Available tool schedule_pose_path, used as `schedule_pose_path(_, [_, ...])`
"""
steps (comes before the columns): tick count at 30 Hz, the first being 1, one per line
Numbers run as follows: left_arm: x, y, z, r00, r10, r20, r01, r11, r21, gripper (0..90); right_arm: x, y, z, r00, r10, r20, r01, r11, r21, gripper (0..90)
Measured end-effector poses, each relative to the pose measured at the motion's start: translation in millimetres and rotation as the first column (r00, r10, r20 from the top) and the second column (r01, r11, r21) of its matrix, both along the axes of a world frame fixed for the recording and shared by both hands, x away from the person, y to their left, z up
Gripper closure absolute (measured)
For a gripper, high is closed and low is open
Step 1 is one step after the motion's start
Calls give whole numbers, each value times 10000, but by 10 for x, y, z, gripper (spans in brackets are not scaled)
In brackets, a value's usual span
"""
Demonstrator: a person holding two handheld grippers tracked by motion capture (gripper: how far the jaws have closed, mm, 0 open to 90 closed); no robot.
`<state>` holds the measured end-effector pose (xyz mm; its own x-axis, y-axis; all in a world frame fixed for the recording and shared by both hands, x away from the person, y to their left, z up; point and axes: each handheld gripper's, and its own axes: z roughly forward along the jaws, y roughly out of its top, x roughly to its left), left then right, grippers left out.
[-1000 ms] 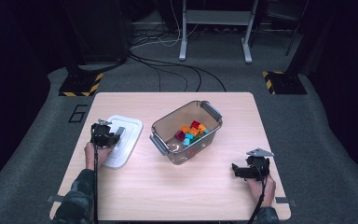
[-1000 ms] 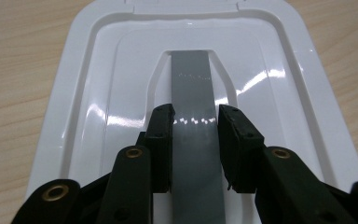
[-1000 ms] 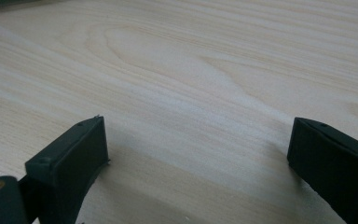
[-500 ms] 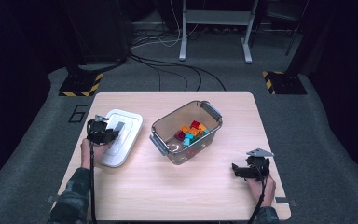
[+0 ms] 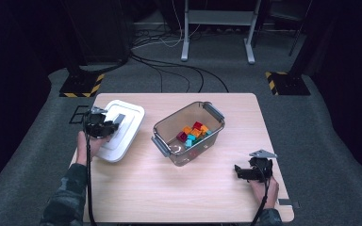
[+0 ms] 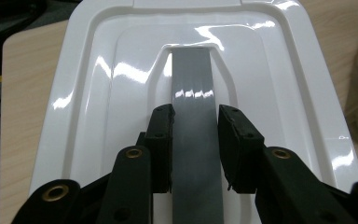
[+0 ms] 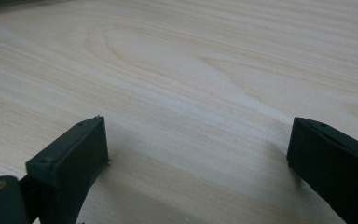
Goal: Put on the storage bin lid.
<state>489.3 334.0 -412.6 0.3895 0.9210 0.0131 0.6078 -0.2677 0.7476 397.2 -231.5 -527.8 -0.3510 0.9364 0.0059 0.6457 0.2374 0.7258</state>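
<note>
the left gripper (image 6: pixel 195 149) fingers clamp the white lid's (image 6: pixel 121 70) grey handle (image 6: pixel 193 102). the right gripper (image 7: pixel 198 163) fingers gape wide, holding nothing, above the surface (image 7: pixel 191 70).

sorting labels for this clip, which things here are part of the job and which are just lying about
In the job:
- white lid, gripped by its grey handle in the left claw
- clear storage box with coloured blocks inside

Just lying about:
- right claw, open over bare table
- cables and stand legs on the floor behind
</note>
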Motion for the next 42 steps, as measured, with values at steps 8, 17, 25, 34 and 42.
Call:
schedule_pose_path(8, [4,-87,310,9990,-353,284,351,9994,67,665,2,-3,0,10000,5,-2,-5,10000,29,46])
schedule_pose_path(17, [10,-275,620,9943,-891,585,890,9960,56,665,3,-3,0,10000,-2,1,2,10000,30,48])
schedule_pose_path(25, [39,-572,824,9830,-1675,749,1672,9859,95,665,4,-5,0,10000,-3,9,3,10000,32,49])
schedule_pose_path(34, [102,-1033,936,9644,-2553,685,2541,9668,264,665,3,-5,0,10000,-6,10,6,10000,35,50])
schedule_pose_path(42, [157,-1462,914,9387,-3419,438,3410,9397,279,664,3,-1,0,10000,-52,8,52,10000,66,50])
